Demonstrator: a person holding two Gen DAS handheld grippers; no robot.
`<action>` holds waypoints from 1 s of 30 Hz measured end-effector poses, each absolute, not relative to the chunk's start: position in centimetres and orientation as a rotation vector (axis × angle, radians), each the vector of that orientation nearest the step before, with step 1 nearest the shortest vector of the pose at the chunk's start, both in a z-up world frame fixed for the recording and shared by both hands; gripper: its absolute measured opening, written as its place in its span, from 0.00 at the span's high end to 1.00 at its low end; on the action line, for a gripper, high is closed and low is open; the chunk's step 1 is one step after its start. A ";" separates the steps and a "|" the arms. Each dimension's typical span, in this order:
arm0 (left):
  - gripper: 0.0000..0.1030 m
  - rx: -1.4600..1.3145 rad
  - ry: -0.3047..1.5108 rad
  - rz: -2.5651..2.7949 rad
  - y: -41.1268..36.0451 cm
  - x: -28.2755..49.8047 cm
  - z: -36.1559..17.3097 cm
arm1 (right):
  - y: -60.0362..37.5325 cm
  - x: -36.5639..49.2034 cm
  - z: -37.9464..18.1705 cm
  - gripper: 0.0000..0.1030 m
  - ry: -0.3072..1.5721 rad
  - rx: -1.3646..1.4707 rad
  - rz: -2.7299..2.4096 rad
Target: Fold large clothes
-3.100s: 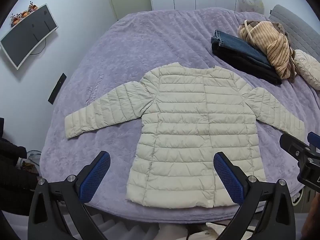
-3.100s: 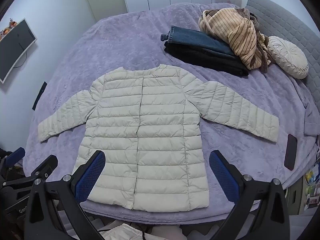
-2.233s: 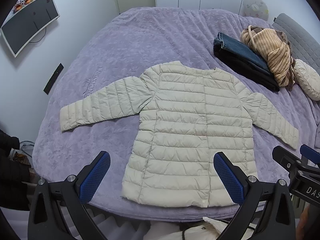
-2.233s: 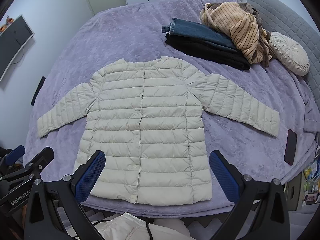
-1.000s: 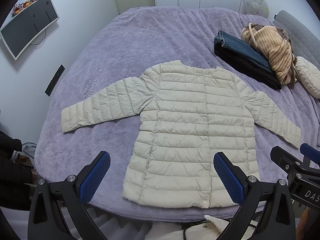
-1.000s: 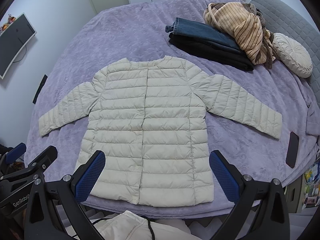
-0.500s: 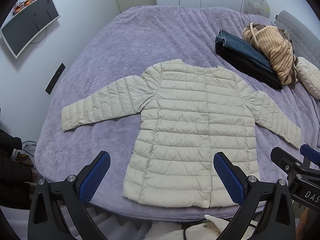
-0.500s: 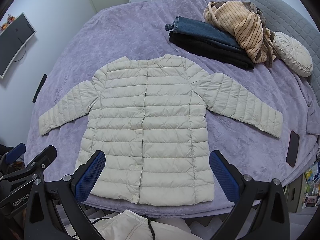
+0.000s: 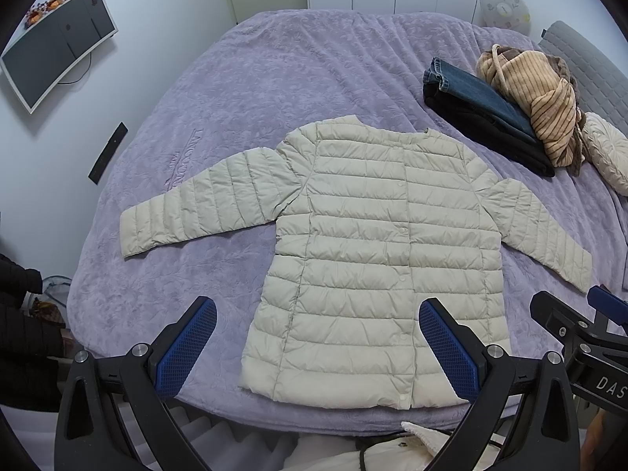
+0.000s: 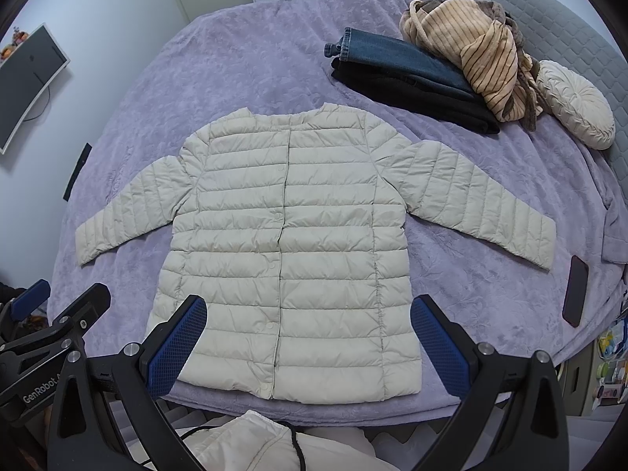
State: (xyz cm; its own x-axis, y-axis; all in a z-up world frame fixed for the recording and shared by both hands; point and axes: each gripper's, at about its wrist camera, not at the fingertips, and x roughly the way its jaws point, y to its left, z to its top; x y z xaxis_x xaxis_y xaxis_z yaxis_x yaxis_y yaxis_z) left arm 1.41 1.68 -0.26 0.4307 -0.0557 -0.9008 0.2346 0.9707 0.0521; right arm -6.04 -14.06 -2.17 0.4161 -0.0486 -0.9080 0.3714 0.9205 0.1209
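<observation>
Jacket [image 9: 376,259] lies flat, front up, snaps shut, at near edge of bed [image 9: 274,78], both sleeves spread out to left & right. No fold made yet, so task looks barely begun: sleeves in, then body over, all still to do. Left gripper [image 9: 318,349] & right gripper [image 10: 302,345] hover above the hem, jaws spread wide, holding nothing. Far right: folded jeans [image 10: 396,59] w/ striped top [image 10: 471,43] piled on; phone [image 10: 575,294] near right.
</observation>
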 end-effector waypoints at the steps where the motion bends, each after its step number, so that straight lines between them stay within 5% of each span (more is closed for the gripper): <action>1: 0.00 0.179 1.113 -0.182 1.7 1.4 -0.3 | -14.0 -6.0 -2.2 0.00 1.116 0.326 -0.269; 30: 0.00 0.180 1.116 -0.184 1.7 1.6 -0.2 | -14.1 -5.7 -2.3 0.00 1.122 0.329 -0.270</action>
